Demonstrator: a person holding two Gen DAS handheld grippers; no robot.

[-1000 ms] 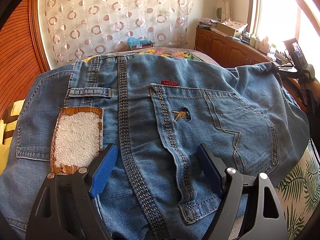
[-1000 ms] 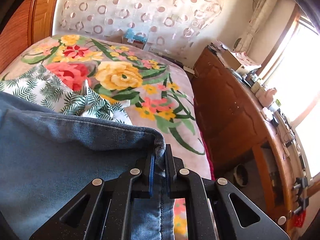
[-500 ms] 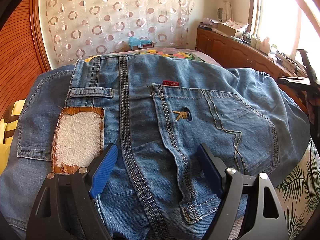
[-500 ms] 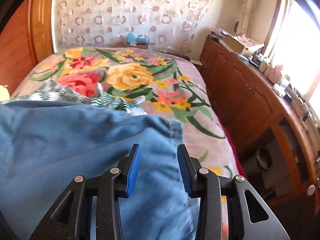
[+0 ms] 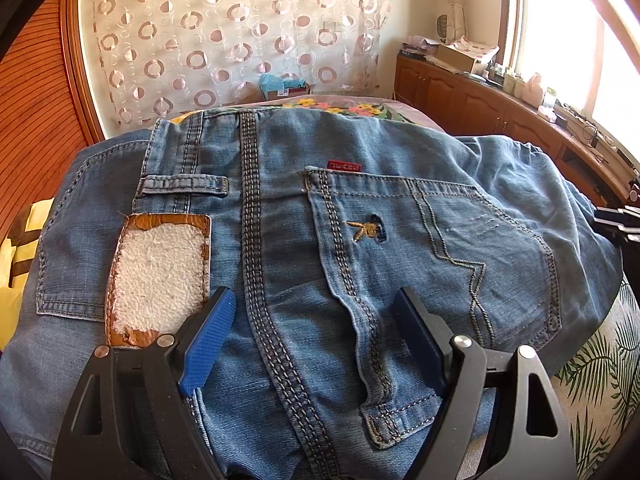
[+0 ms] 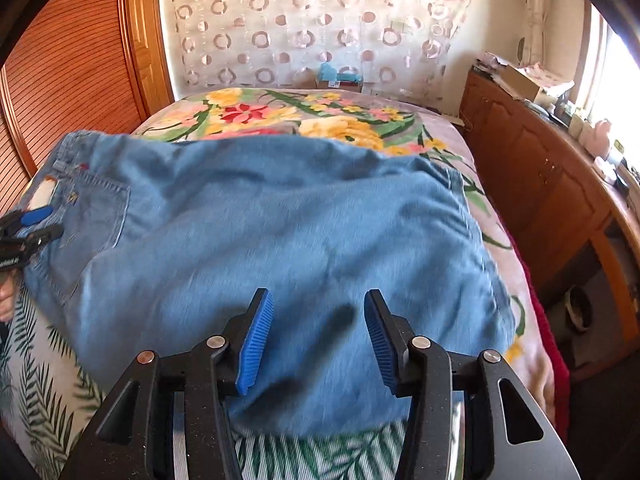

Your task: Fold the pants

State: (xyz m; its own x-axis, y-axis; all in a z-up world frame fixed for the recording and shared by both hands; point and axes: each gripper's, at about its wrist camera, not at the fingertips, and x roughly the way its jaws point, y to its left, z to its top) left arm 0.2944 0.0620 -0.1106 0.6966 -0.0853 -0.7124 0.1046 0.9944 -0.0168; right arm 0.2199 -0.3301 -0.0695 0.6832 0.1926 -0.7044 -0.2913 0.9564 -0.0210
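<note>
Since a second ago the right gripper (image 6: 318,338) has let go of the denim edge it was pinching and drawn back; its blue fingers (image 6: 256,338) are opening now, with nothing pressed between them, only cloth lying below. Just past them, in the right wrist view, the jeans (image 6: 280,240) lie on the bed (image 6: 476,200) as a broad folded slab, leg cloth brought across so that its hem end rests near the bed's right side, over the flowered blanket (image 6: 256,114). Nearest in the left wrist view, the left gripper (image 5: 316,334) has kept its place above the seat of the jeans, its fingers (image 5: 210,334) spread wide on either side of the thick centre seam (whether the tips rest on the cloth I cannot tell). Beyond them sit the back pocket (image 5: 432,240), the worn waist patch (image 5: 160,276) and the belt loop (image 5: 184,185); farther off stand the circle-patterned curtain (image 5: 224,40) and the wooden cabinets (image 5: 480,108).

One fold looks just laid down and released. The next move probably calls for a fresh grip on an outer edge, both layers caught together, then a carry across toward the waistband to halve the bundle without dragging the lower layer askew
</note>
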